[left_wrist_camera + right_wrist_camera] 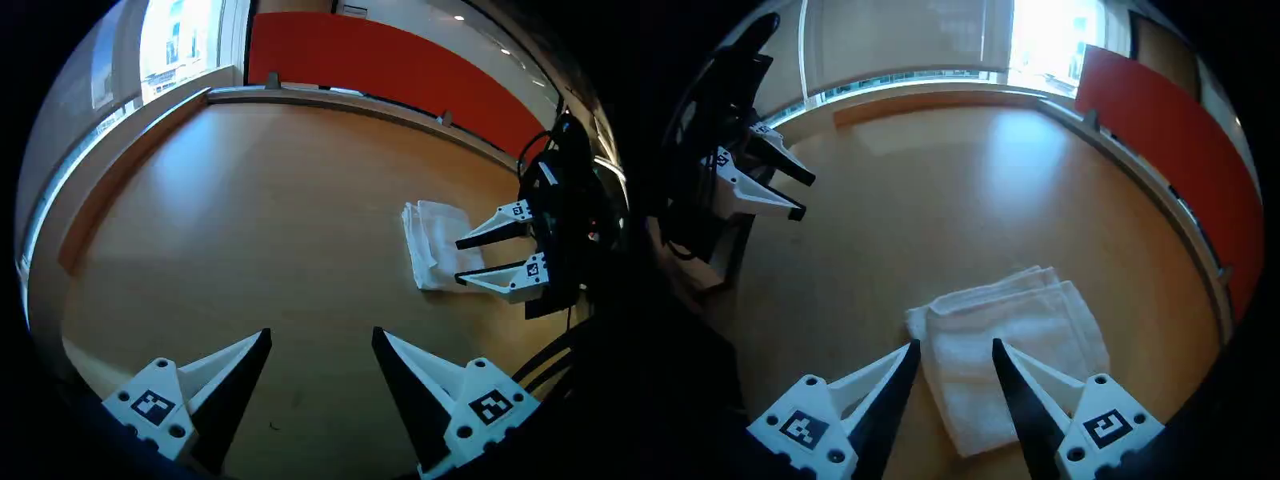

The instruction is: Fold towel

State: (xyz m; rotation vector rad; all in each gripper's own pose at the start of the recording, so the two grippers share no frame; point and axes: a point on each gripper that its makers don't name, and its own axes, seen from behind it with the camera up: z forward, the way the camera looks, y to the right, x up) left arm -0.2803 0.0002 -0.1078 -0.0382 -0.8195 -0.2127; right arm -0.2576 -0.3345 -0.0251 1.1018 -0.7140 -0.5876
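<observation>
White terry cloth, the towel point(1016, 352), is seen lying flat as a compact folded pad on the wooden table point(960, 200), in the lower centre of the right gripper view. The right gripper point(956, 342) is held released at the towel's near edge, its fingers spread and nothing grasped. The towel's longer side appears to run crosswise to those fingers. The left gripper point(320, 331) is likewise released and well apart from the towel, so the right is judged nearer.
</observation>
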